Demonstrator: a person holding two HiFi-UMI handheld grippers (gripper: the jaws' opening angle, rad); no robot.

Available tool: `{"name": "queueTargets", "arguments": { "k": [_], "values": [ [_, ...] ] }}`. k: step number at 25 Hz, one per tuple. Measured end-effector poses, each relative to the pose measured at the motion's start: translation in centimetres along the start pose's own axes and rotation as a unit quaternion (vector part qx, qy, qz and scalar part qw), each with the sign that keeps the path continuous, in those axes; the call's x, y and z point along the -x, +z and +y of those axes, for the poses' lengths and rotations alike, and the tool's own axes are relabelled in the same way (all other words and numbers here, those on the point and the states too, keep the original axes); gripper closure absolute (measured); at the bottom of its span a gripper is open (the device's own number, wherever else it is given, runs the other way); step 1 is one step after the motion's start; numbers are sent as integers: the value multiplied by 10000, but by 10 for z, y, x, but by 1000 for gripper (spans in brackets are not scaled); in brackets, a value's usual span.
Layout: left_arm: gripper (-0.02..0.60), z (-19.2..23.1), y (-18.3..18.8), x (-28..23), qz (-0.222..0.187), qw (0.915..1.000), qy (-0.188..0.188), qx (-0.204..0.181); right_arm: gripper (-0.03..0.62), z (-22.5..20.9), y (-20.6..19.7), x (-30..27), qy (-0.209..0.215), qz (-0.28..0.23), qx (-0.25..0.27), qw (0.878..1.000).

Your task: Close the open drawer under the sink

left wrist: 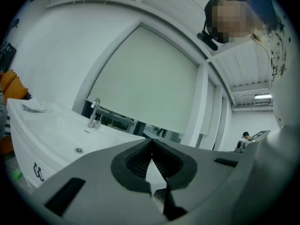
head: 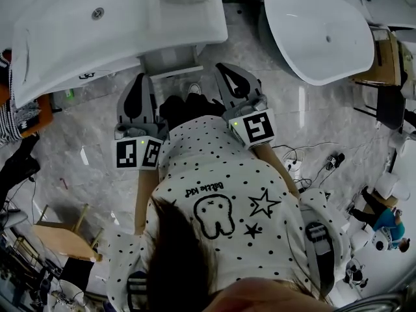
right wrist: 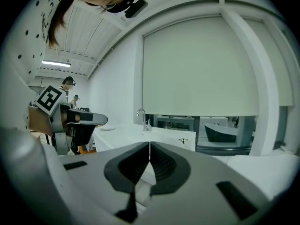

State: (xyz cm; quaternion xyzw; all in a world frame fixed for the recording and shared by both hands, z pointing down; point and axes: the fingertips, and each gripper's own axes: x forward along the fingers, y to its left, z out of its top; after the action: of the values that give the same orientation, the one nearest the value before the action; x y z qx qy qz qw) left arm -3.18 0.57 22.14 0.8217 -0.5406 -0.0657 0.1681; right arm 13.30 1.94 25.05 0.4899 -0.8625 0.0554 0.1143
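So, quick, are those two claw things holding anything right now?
Left gripper: closed, holding nothing.
Right gripper: closed, holding nothing.

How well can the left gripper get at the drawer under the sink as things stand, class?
Probably yes. The left gripper, jaws shut, points at the sink, and the drawer juts out just ahead, slightly to its right. Only bare floor shows between them; nothing blocks the way.
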Motion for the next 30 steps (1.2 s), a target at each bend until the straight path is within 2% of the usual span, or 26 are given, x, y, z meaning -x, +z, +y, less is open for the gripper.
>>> {"name": "queueTargets", "arguments": {
  "k": [7,30],
  "values": [
    [574,9,5,1,-31,9998,151,-82,579,-3,7,-3,-18,-86,-15,10000],
    [575,13,-3,4,126,9998,120,-20,579,2,14,-10,-28,-165,43,9999]
  ]
}}
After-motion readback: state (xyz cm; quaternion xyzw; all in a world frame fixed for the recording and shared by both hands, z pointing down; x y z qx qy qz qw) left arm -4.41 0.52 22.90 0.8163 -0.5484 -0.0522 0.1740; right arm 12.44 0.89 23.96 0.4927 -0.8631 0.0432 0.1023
